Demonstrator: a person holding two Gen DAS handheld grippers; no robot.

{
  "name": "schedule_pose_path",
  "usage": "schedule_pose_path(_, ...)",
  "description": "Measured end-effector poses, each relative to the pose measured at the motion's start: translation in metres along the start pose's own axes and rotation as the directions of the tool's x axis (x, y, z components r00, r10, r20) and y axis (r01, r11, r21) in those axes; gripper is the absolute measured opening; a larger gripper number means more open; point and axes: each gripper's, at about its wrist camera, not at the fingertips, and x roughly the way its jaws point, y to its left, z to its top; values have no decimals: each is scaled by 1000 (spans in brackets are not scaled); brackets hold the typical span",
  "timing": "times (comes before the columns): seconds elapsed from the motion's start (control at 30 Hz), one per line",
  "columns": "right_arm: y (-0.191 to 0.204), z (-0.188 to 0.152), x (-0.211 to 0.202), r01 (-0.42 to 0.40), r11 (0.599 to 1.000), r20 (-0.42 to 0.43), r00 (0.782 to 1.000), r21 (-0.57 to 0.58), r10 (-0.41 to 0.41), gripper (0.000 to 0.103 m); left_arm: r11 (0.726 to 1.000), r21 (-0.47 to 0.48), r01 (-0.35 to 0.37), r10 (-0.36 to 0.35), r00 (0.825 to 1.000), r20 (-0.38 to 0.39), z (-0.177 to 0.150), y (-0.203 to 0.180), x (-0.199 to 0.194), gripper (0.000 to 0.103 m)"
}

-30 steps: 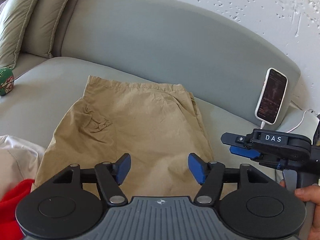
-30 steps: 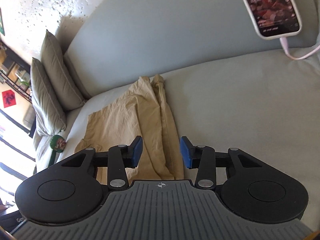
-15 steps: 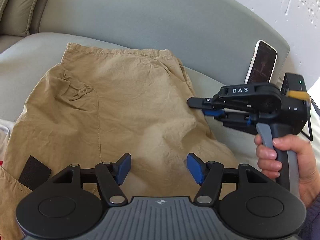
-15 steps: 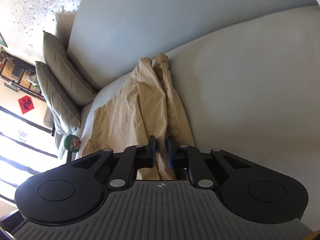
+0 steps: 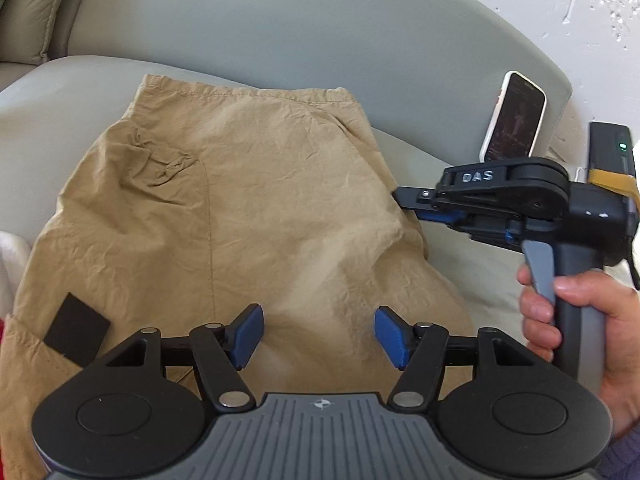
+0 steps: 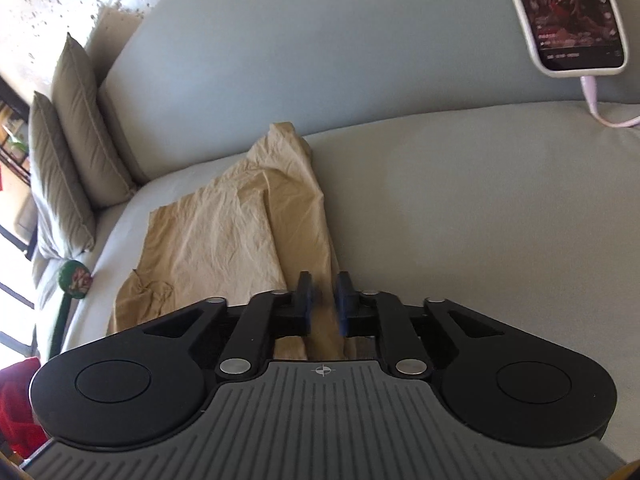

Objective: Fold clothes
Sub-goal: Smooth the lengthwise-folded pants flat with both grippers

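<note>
Tan shorts (image 5: 224,216) lie spread on the grey sofa seat, with a black patch near the left pocket. They also show in the right wrist view (image 6: 240,236). My left gripper (image 5: 319,336) is open and empty, just above the near part of the shorts. My right gripper (image 6: 323,304) is shut on the right edge of the shorts, and a fold of fabric shows between its pads. In the left wrist view the right gripper (image 5: 404,196) holds that edge at the shorts' right side, lifting it a little.
A white phone (image 5: 514,120) leans on the sofa backrest at the right, with a pale cable (image 6: 596,108). Cushions (image 6: 68,152) stand at the sofa's left end. A green round object (image 6: 75,280) lies near them. White and red clothes (image 5: 8,248) lie at the left.
My right gripper went from open to shut on the right edge of the shorts. The left gripper moved closer over the shorts and stayed open.
</note>
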Motion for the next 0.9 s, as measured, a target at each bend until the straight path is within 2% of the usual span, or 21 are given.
schedule_pose_path(0.07,7,-8,-25,55,998,55,997,-27,-53,44,1000,4,-8,8,1000,9,0,-1,-12,60)
schedule_pose_path(0.13,17,-22,-53,84,992,87,993,-99,-75,43,999,16,-35,35,999,11,-4,-2,-25,60)
schedule_pose_path(0.17,24,-31,-62,80,987,70,995,-137,-71,33,999,14,-52,52,999,-11,-9,-1,-27,57)
schedule_pose_path(0.2,31,-42,-69,67,982,44,997,-177,-60,16,998,11,-69,70,997,-37,-15,0,-30,55)
schedule_pose_path(0.23,38,-53,-75,60,977,22,998,-206,-57,12,996,8,-86,87,994,-62,-20,1,-32,48)
schedule_pose_path(0.27,43,-67,-76,53,971,2,999,-232,-54,12,996,28,-89,91,992,-85,-26,2,-33,43)
schedule_pose_path(0.33,49,-92,-73,68,964,-57,995,-259,-85,13,993,74,-88,97,987,-131,-39,2,-34,44)
schedule_pose_path(0.37,47,-102,-69,84,965,-110,987,-250,-114,13,988,114,-103,118,984,-135,-45,2,-38,41)
schedule_pose_path(0.43,44,-114,-80,91,973,-136,983,-213,-121,13,989,110,-100,116,982,-146,-47,4,-57,37)
schedule_pose_path(0.5,51,-116,-116,117,968,-102,985,-223,-143,16,998,61,-34,41,991,-129,-45,10,-90,37)
schedule_pose_path(0.57,62,-119,-168,118,965,-27,991,-236,-128,19,998,59,17,-12,995,-95,-49,11,-128,38)
schedule_pose_path(0.6,63,-120,-193,123,965,7,992,-231,-125,25,997,67,35,-30,997,-75,-53,11,-148,38)
schedule_pose_path(0.7,72,-131,-266,97,973,80,993,-208,-82,33,992,93,83,-80,996,-29,-68,13,-204,48)
schedule_pose_path(0.77,75,-142,-309,68,977,128,991,-201,-42,34,989,102,111,-109,994,-26,-81,19,-231,60)
schedule_pose_path(0.83,76,-159,-342,38,980,174,985,-193,-4,41,991,85,107,-106,994,-14,-95,31,-248,67)
schedule_pose_path(0.9,74,-177,-354,26,987,194,981,-161,5,49,997,46,64,-65,997,32,-109,44,-252,70)
